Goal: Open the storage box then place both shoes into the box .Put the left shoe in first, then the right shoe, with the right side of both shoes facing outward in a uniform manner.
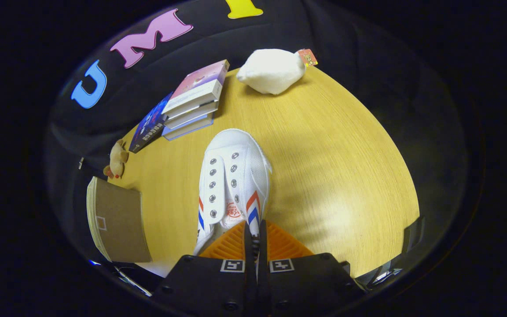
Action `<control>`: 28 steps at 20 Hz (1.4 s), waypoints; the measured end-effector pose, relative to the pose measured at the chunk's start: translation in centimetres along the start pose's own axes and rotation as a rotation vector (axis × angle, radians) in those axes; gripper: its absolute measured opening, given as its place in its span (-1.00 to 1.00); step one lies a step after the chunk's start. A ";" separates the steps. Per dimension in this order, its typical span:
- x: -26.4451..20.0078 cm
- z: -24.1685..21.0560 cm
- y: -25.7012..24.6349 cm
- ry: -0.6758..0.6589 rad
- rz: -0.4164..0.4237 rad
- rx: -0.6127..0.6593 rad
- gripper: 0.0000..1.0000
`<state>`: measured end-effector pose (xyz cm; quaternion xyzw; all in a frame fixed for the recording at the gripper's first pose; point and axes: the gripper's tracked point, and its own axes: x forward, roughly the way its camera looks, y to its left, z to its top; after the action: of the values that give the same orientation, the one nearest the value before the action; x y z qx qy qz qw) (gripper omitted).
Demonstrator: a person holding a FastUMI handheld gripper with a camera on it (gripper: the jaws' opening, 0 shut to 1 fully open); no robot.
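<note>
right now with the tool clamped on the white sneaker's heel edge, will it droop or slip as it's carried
The tool is shut on the thin heel collar of the white canvas sneaker, so the toe probably sags. The canvas looks soft and may fold between the fingers. It seems light, so slipping is likely minor, though it could swing.

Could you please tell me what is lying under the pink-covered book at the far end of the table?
Under the pink-covered book lie two more stacked books, resting on the wooden table. Their covers are hidden. The gripper has its jaws shut on the white shoe.
</note>
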<state>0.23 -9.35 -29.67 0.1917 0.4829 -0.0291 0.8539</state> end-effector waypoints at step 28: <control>-8.5 -7.7 37.2 0.034 0.314 -0.190 -0.90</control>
<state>-1.83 26.65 -14.98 0.1839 0.4619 0.1534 0.8540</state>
